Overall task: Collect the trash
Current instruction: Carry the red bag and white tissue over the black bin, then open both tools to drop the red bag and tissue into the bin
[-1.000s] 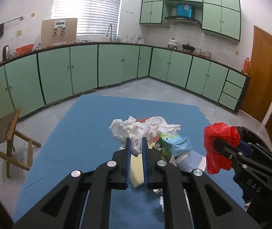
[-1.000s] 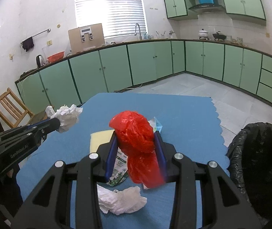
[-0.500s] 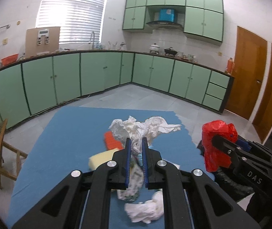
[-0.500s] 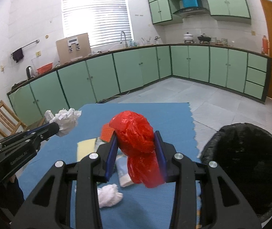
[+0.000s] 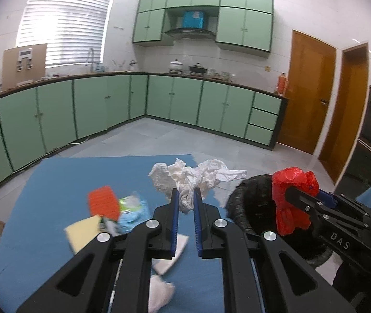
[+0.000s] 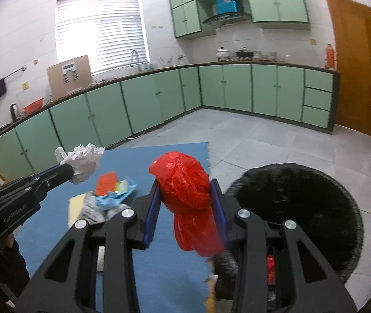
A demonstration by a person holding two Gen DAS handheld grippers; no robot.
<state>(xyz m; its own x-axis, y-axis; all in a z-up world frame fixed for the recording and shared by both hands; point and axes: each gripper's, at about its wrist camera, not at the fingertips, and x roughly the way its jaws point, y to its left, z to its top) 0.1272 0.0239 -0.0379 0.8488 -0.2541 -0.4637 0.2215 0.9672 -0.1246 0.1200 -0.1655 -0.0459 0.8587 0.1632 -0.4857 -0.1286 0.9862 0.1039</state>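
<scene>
My left gripper [image 5: 185,195] is shut on a crumpled white tissue [image 5: 196,176], held above the blue table [image 5: 55,182]; it also shows in the right wrist view [image 6: 84,161]. My right gripper [image 6: 185,185] is shut on a crumpled red plastic bag [image 6: 185,193], seen from the left wrist too [image 5: 292,195]. It hangs at the table's right edge beside the black-lined trash bin [image 6: 302,208], which also shows in the left wrist view [image 5: 253,206].
On the table lie an orange piece [image 5: 103,200], a blue-green wrapper [image 5: 133,208], a yellow sheet [image 5: 84,232] and white tissues [image 5: 159,294]. Green cabinets [image 5: 107,109] line the walls. Wooden doors [image 5: 308,96] stand at the right.
Both grippers have swung to the right with their loads. The trash bin has come into view close under the right gripper, and the table litter has shifted left in view.
</scene>
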